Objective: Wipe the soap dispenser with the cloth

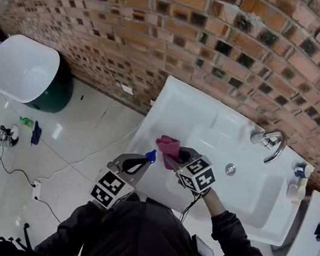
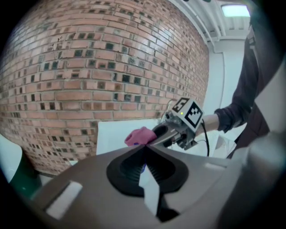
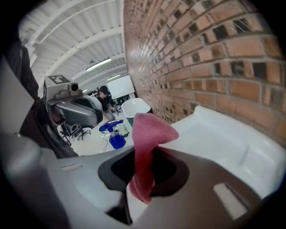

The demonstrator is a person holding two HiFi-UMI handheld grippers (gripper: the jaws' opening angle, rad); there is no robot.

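Cloth [image 3: 144,138] first: soft, limp and light, it hangs folded from the right gripper [image 1: 179,156], whose jaws are clamped on its middle, leaving a loose flap for wiping. The dispenser [image 3: 115,137] (a small blue pump bottle) is pinched in the left gripper [image 1: 143,162], jaws drawn tight near the pump. It is held in the air by the sink's [image 1: 172,96] left front corner, just beside the cloth. Its plastic is probably smooth and slippery, so the narrow neck looks the safest hold.
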